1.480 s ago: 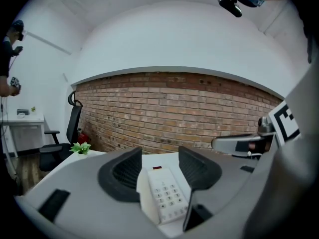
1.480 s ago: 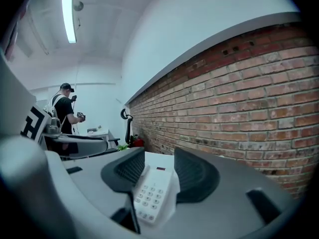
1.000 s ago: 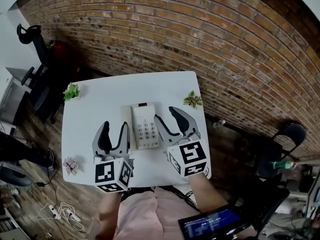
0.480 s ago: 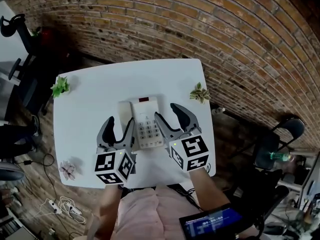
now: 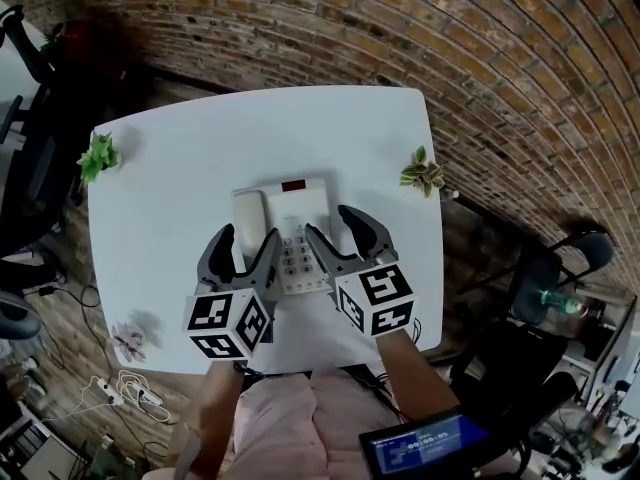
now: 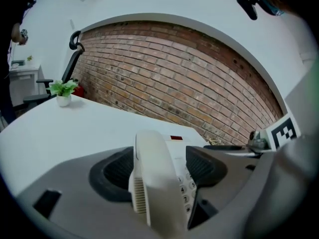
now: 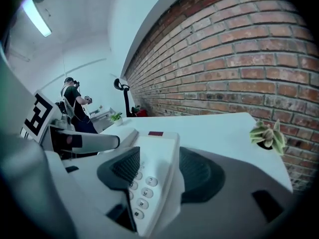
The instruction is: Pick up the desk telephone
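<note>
White plastic on a white table (image 5: pixel 170 168): the desk telephone (image 5: pixel 290 230) sits right under the tips of both tools, and the pickup has not yet begun. My left gripper (image 5: pixel 247 236) has its jaws spread wide, having just been opening. The handset (image 5: pixel 249 213) lies between them, with neither pad pressing on it as far as I can see. My right gripper (image 5: pixel 331 224) is also well apart, its jaws just opened further. It straddles the telephone's right edge, with one pad over the keypad (image 5: pixel 296 254) and the other outside the casing. Nothing is gripped.

As I judge it, the step in hand is seating both grips before any lift. The handset probably only rests in its cradle, so closing on it alone would likely leave the body behind. I would sink the left jaws low enough to catch the casing beneath it. On the right, the pad over the smooth keys could slip, so I would set it deeper. Then I would close both sides evenly and raise them level, together.
</note>
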